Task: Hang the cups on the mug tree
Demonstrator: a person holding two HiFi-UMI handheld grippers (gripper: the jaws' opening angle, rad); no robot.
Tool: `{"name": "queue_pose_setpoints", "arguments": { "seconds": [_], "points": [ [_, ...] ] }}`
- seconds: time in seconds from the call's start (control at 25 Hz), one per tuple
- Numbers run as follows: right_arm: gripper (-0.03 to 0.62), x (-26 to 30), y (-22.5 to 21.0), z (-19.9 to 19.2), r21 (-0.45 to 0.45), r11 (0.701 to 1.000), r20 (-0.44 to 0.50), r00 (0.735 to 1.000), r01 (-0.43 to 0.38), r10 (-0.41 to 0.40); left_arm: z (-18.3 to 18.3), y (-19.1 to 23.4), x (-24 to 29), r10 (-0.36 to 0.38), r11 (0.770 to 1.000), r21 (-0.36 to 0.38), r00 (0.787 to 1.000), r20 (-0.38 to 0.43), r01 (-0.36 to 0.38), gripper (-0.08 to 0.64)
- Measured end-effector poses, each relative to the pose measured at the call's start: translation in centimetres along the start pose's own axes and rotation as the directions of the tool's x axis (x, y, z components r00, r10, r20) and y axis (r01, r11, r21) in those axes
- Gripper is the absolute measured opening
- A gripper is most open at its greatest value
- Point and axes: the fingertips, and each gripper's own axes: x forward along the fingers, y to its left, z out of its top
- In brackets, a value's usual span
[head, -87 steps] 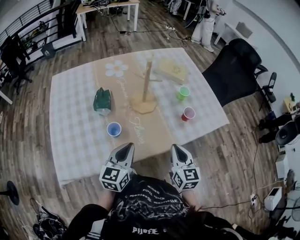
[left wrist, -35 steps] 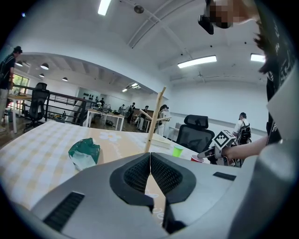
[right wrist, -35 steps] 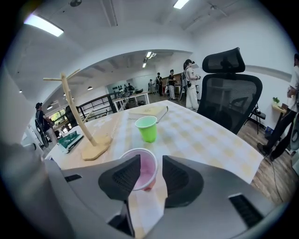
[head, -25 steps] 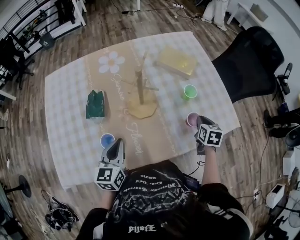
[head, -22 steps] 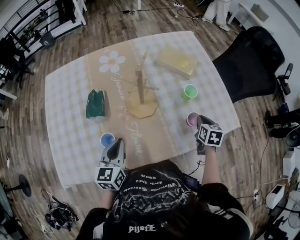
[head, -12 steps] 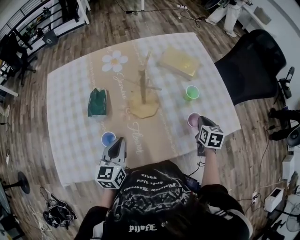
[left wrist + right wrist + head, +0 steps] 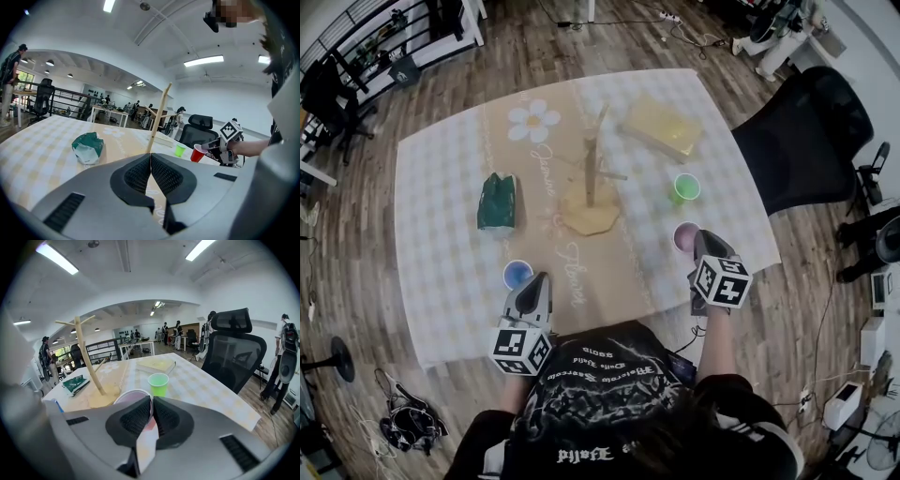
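The wooden mug tree (image 7: 591, 173) stands mid-table on its flat base, with bare pegs. My right gripper (image 7: 697, 242) is shut on the rim and wall of the red cup (image 7: 683, 235) near the table's right front edge. In the right gripper view the pads (image 7: 140, 416) pinch the red cup (image 7: 132, 396) wall. The green cup (image 7: 685, 187) stands just beyond it, and also shows as the green cup (image 7: 158, 383). The blue cup (image 7: 517, 275) sits just ahead of my left gripper (image 7: 535, 283). My left gripper (image 7: 151, 158) is shut with nothing between its jaws.
A green packet (image 7: 499, 202) lies left of the tree. A yellowish book (image 7: 661, 127) lies at the far right of the table. A black office chair (image 7: 802, 131) stands close to the table's right side. The table's front edge (image 7: 609, 314) runs just before the person.
Since 3.5 s ago my right gripper went out to the red cup and closed on it; over the last second it rose slightly with the cup. The left gripper stayed put.
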Motion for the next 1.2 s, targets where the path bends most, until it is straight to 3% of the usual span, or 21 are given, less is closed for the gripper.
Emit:
{"name": "queue_pose_setpoints", "arguments": {
  "seconds": [0.56, 1.2],
  "points": [
    [0.028, -0.9, 7.2, 9.6, -0.224, 0.972, 0.199, 0.973, -0.073, 0.119, -0.1, 0.3, -0.8, 0.012, 1.0, -0.019, 1.0, 0.009, -0.012, 0.021],
    [0.028, -0.8, 13.1, 19.5, -0.381, 0.922, 0.358, 0.907, -0.073, 0.22, -0.1, 0.7, -1.9, 0.047, 0.999, -0.027, 0.999, 0.016, -0.047, 0.02]
  ]
}}
